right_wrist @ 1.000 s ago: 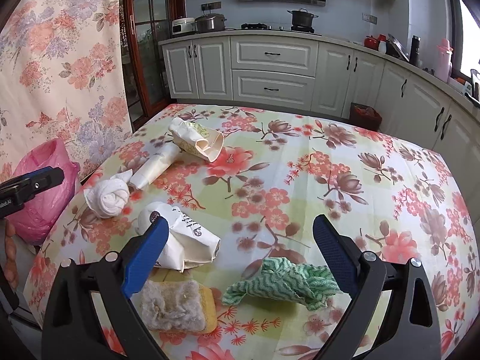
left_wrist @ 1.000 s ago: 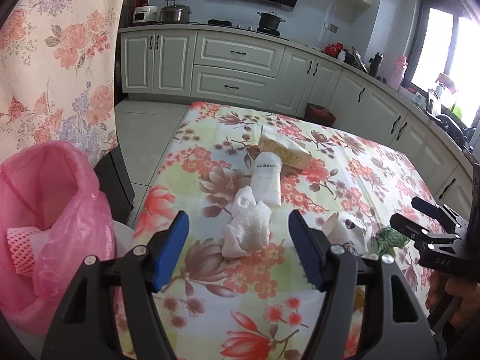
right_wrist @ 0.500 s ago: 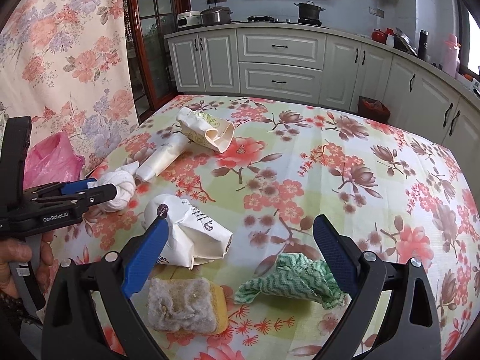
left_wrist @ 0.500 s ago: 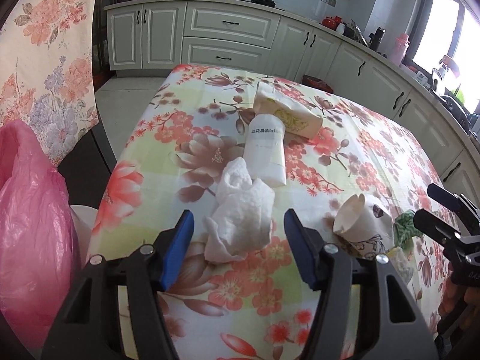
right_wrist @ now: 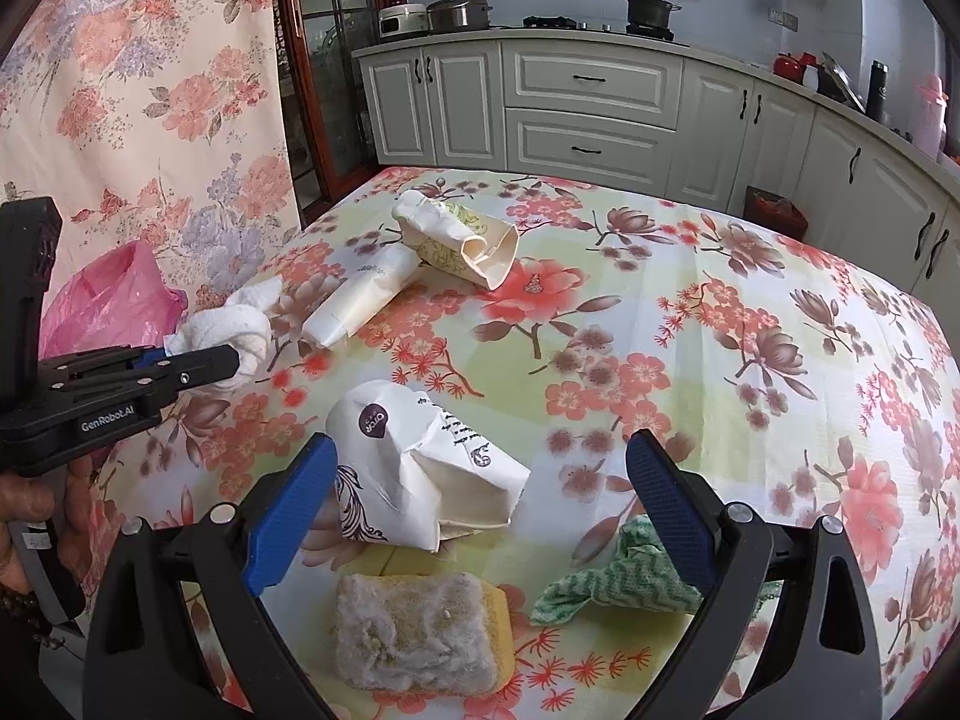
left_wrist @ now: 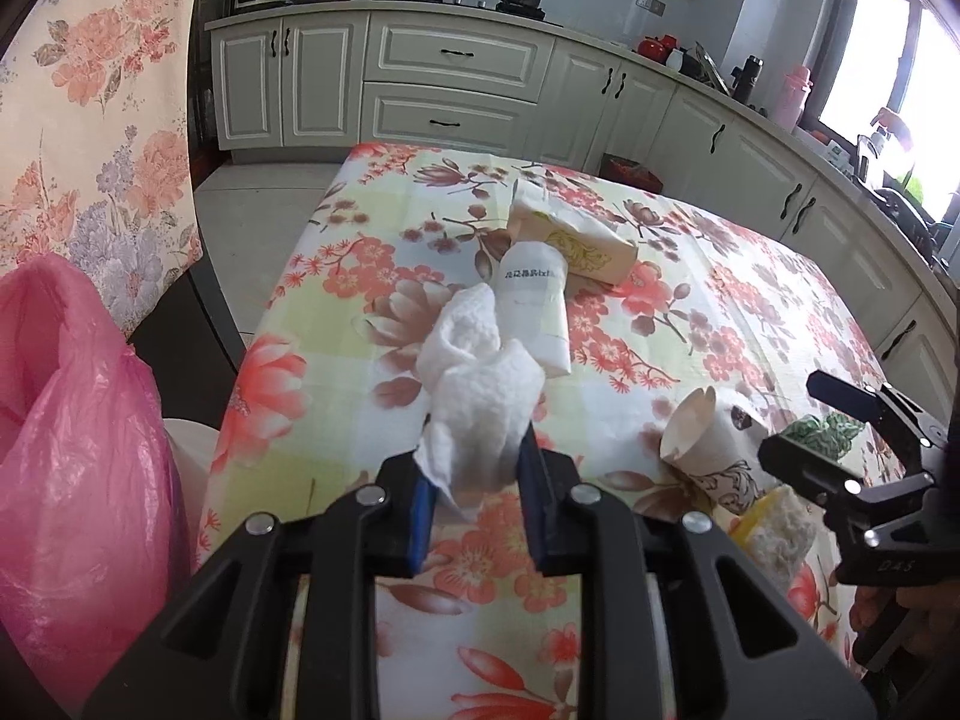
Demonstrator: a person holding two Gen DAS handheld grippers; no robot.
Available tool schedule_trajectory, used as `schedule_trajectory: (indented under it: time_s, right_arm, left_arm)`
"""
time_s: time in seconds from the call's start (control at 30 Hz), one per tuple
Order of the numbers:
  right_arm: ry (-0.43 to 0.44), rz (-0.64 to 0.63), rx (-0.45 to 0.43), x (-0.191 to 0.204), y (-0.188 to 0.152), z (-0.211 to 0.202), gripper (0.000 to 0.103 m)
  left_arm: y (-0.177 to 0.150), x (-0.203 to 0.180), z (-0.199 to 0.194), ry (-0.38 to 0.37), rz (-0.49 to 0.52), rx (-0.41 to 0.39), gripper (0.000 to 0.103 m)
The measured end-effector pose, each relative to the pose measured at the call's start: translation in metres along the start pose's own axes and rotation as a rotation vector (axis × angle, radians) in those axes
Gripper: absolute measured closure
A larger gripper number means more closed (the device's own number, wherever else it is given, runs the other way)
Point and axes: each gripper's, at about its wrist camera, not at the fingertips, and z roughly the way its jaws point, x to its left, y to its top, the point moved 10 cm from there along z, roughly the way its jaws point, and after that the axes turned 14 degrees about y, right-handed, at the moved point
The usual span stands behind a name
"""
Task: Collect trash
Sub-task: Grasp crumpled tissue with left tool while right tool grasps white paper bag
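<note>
My left gripper (left_wrist: pixel 477 480) is shut on a crumpled white paper towel (left_wrist: pixel 480 384) at the table's left edge; it also shows in the right wrist view (right_wrist: pixel 231 330). My right gripper (right_wrist: pixel 480 504) is open and empty, with a crushed white paper cup (right_wrist: pixel 414 468) between its fingers. In front of it lie a dirty yellow sponge (right_wrist: pixel 420 630) and a green patterned rag (right_wrist: pixel 624 576). Farther back lie a white tube (right_wrist: pixel 360 300) and a flattened cream carton (right_wrist: pixel 462 240). A pink trash bag (left_wrist: pixel 72 456) hangs left of the table.
The table wears a floral cloth (right_wrist: pixel 720 348). A floral curtain (right_wrist: pixel 138 90) hangs at the left behind the bag. White kitchen cabinets (left_wrist: pixel 456 84) run along the back and right walls. The right gripper shows at the right edge of the left wrist view (left_wrist: pixel 864 456).
My left gripper moved forward over the paper towel and shut on it. My right gripper moved a little forward toward the crushed cup and stayed open.
</note>
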Motion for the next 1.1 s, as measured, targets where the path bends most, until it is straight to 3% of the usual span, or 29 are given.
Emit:
schedule_trajectory:
  time_s: [0.33,0.5,0.8,1.1]
  right_arm:
    - [0.017,-0.036,0.083,0.008,-0.007,0.031,0.012]
    - [0.026,-0.037,0.116,0.009,-0.012,0.039,0.027]
    - [0.026,-0.036,0.082,0.012,-0.008,0.029,0.028]
    - [0.019,-0.043,0.004,0.022,0.019,0.005,0.028]
  left_arm:
    - [0.006,0.009,-0.019,0.006,-0.014,-0.036,0.079]
    - [0.006,0.010,-0.023,0.006,-0.021,-0.042,0.079]
    - [0.010,0.014,-0.035,0.008,-0.024,-0.065,0.079]
    - [0.020,0.027,-0.062,0.020,-0.038,-0.115,0.079]
